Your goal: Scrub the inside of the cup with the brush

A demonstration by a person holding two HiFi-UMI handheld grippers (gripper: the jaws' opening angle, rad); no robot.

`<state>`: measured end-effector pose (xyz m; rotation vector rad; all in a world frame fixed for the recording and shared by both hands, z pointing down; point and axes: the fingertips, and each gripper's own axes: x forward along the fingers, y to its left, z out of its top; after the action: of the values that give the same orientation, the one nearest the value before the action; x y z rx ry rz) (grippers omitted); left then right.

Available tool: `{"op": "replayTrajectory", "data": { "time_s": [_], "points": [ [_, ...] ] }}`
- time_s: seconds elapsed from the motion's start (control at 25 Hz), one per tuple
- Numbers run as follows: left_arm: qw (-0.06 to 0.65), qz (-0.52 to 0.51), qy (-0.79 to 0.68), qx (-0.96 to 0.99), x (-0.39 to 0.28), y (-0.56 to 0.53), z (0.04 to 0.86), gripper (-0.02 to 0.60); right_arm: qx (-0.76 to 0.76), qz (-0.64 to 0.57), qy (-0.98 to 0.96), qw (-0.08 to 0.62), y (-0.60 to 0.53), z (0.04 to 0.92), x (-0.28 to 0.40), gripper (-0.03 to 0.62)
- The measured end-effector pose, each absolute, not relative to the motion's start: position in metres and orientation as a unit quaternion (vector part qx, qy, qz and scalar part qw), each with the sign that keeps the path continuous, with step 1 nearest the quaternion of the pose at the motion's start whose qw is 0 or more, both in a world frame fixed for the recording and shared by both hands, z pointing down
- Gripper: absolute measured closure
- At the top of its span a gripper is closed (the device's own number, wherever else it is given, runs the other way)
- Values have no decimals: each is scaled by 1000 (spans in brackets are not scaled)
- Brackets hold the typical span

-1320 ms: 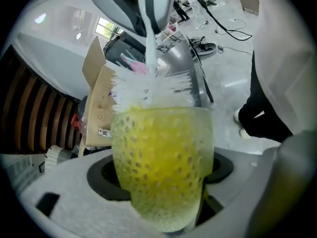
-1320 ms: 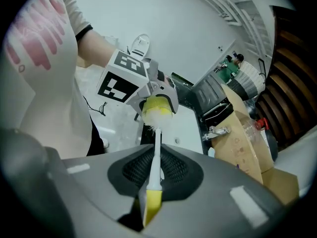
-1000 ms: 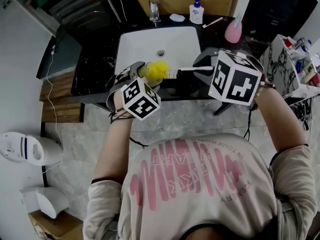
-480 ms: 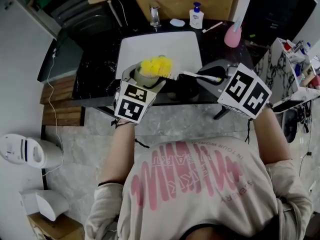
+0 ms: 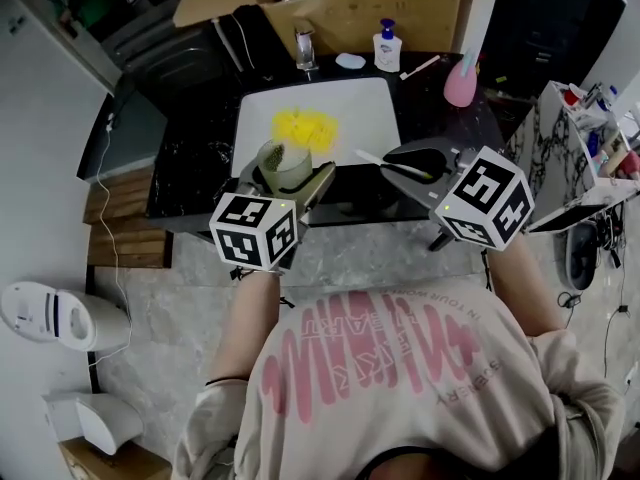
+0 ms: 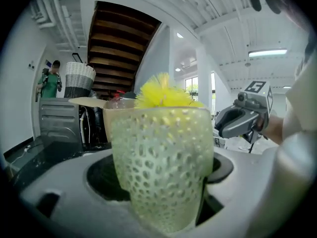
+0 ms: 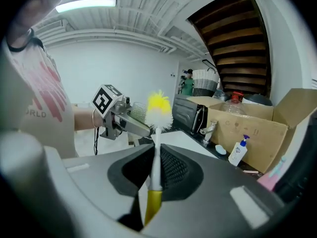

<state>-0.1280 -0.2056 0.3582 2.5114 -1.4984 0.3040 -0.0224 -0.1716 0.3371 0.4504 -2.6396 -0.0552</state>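
My left gripper [image 5: 288,175] is shut on a pale green dimpled cup [image 5: 284,164], held about upright over the front edge of the white sink [image 5: 365,103]. The cup [image 6: 161,167] fills the left gripper view. My right gripper [image 5: 408,164] is shut on the white handle of a brush [image 5: 385,163]. The handle [image 7: 155,162] runs straight out between the jaws. The brush's yellow head [image 5: 300,128] is blurred and hovers over the basin just beyond the cup's rim, outside the cup. It shows behind the rim as a yellow tuft [image 6: 163,95].
A faucet [image 5: 307,40], a soap bar [image 5: 351,61], a pump bottle [image 5: 386,46] and a pink bottle [image 5: 463,81] stand along the back of the black counter [image 5: 190,138]. A cardboard box [image 5: 350,8] rises behind. A cluttered shelf [image 5: 590,108] is at the right.
The cup has swung from lying sideways to about upright and drawn back a little. The brush head has left the cup's mouth and moved out over the basin.
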Motion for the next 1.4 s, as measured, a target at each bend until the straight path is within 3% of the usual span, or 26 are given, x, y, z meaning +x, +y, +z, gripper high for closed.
{"op": "replayTrajectory", "data": {
  "time_s": [0.56,1.08,1.4],
  "points": [
    [89,41,-514,852,-131,-205,332,190,219,3,-968,120,-194,310,-23,543],
    [83,41,-499,862,-114,-215,333,190,333,123,-933,-53,-244,280,15,542],
    [57,21,-529,846,-118,-219,327,190,427,146,-885,-114,-263,283,56,540]
  ]
}}
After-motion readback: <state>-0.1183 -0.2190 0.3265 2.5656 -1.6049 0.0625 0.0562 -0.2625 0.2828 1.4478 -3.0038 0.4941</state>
